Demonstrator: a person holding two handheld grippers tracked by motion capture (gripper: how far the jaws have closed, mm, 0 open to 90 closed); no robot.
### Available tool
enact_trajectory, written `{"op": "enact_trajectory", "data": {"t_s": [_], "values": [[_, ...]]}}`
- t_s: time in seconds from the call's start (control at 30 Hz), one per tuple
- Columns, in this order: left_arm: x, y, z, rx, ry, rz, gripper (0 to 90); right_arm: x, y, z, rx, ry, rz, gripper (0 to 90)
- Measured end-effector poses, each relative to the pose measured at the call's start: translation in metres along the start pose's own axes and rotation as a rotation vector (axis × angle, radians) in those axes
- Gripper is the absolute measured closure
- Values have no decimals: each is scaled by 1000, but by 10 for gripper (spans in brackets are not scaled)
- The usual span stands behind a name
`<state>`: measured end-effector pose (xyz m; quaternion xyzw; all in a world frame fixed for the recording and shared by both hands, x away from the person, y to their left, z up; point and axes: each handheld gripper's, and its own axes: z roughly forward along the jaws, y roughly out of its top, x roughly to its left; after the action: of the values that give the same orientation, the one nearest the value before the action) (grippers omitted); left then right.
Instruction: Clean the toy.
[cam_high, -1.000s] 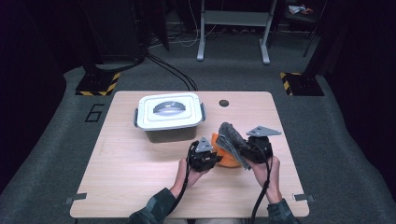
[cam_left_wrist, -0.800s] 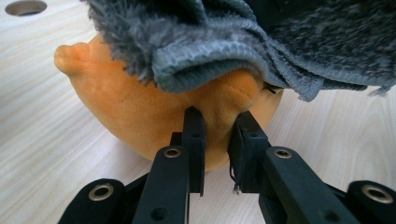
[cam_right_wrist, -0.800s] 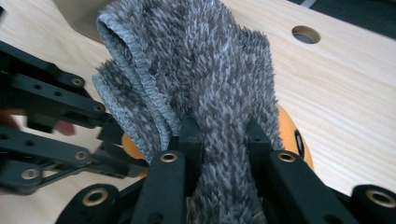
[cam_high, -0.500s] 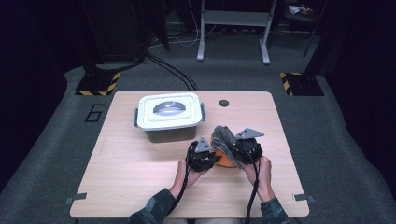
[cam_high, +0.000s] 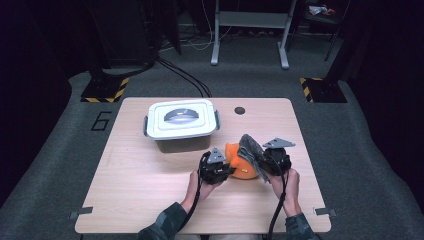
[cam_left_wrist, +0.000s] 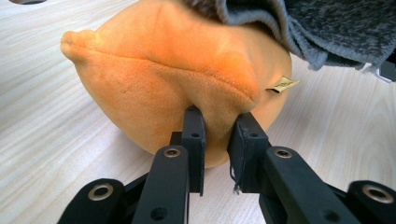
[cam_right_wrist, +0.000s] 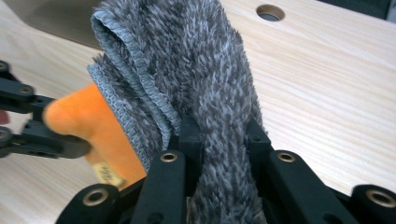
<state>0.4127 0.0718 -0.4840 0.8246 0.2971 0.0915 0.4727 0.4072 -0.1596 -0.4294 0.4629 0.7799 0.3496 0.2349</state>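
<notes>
Right gripper (cam_high: 260, 161) lower, cloth (cam_high: 250, 148) against plush (cam_high: 239, 165)

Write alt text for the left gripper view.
Two black jaws of the left gripper pinch a fold of an orange plush toy resting on a pale wooden table. A fuzzy grey cloth drapes over the toy's upper right, beside a small yellow tag.

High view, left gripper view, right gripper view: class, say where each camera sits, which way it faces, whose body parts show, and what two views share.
High view: above the person's side, looking forward and down on the table; forearms and both hands show.
Left gripper view: on the left tool, facing along its jaws pinching the orange plush.
Right gripper view: on the right tool, facing its jaws clamping the grey cloth.
Shared: plush and cloth appear in both gripper views.
</notes>
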Motion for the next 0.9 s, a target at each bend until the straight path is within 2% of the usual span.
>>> {"op": "enact_trajectory", "data": {"t_s": [0.27,0.53,0.63,0.9], "values": [[1,-2,0,4,3,-3,772,-16,-9,5,18,-33,58,752],[3,-4,0,6,-4,-7,770,-32,-23,17,70,-50,122,751],[3,-4,1,8,-6,-7,770,-34,-27,25,102,-78,126,750],[3,-6,0,10,-6,-10,769,-39,-43,51,189,-57,140,748]]}}
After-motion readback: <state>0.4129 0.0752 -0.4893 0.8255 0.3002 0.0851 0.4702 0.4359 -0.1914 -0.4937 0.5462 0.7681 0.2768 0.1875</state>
